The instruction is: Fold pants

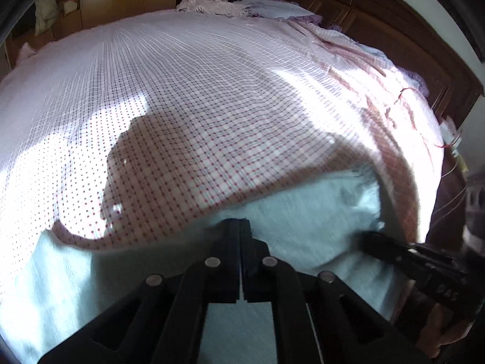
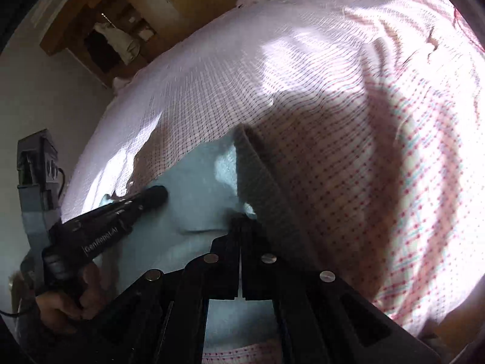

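The light blue pants (image 1: 291, 221) lie on the bed at the near edge; they also show in the right wrist view (image 2: 194, 182), with a grey waistband (image 2: 263, 188) running diagonally. My left gripper (image 1: 240, 223) is shut on the pants' fabric at its tips. It shows from the side in the right wrist view (image 2: 157, 195). My right gripper (image 2: 241, 221) is shut on the pants next to the waistband. It shows in the left wrist view (image 1: 369, 239), resting on the pants at the right.
A pink checked sheet (image 1: 188, 115) covers the bed. Crumpled pink and purple clothes (image 1: 242, 4) lie at the far end. A dark wooden headboard (image 1: 394, 24) runs along the right. A wooden wardrobe (image 2: 145, 9) stands beyond the bed.
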`<state>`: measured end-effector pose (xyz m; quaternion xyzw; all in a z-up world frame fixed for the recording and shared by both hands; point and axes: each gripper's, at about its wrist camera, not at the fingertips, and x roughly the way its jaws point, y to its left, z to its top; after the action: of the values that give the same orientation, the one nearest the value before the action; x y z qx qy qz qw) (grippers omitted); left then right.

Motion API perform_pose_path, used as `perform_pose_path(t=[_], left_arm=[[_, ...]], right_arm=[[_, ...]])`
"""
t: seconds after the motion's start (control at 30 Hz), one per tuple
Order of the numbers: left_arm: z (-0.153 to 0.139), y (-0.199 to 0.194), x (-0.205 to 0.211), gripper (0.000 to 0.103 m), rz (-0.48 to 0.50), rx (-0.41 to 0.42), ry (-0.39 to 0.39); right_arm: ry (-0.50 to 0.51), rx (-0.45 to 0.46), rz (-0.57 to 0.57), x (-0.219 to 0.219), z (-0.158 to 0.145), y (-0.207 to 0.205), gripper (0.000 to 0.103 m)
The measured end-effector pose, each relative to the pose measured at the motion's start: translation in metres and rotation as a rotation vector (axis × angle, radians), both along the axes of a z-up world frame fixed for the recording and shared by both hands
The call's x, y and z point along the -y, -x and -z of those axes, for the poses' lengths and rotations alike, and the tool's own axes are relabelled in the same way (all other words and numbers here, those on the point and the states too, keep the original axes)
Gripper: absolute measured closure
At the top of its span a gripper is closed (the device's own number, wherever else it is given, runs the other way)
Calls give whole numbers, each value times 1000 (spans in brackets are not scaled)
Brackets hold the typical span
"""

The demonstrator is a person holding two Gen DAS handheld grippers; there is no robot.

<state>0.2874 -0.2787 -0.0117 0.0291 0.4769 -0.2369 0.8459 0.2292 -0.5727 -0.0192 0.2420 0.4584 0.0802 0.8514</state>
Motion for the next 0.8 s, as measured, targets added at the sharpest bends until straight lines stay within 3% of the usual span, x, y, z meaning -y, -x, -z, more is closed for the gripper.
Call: perform_pose_path(t=[0.07, 0.13, 0.17, 0.27, 0.33, 0.4, 0.47, 0.5, 0.57, 0.63, 0.8], left_arm=[[-7, 9, 0, 102, 23, 22, 54], [5, 6, 10, 102, 16, 61, -60], [14, 3, 14, 102, 18, 35, -62], [8, 0, 4, 102, 7, 22, -23], [-5, 9, -1, 95, 25, 42, -11], [-20, 24, -10, 77, 46, 68, -26], [-31, 31, -12, 39, 54, 79, -22], [-37, 38, -19, 33, 58, 87, -13], [-49, 50, -30, 31, 54, 87, -11], [-57, 64, -54, 31, 27, 97, -7], [-75, 97, -139, 23, -114, 137, 18]], right_arm=[[0, 17, -18, -6, -5, 4, 103], [103, 18, 16, -11, -5, 4, 103], [118, 11, 31, -9, -3, 7, 103], [143, 13, 49, -16, -9, 8, 103], [173, 32, 29, -22, -15, 16, 103], [184, 42, 2, -30, -19, 25, 103], [197, 56, -30, -39, -25, 31, 103], [206, 65, -44, -47, -29, 33, 103], [225, 84, -86, -60, -38, 43, 103], [229, 102, -133, -81, -45, 47, 94], [236, 165, -287, -143, -64, 61, 85]])
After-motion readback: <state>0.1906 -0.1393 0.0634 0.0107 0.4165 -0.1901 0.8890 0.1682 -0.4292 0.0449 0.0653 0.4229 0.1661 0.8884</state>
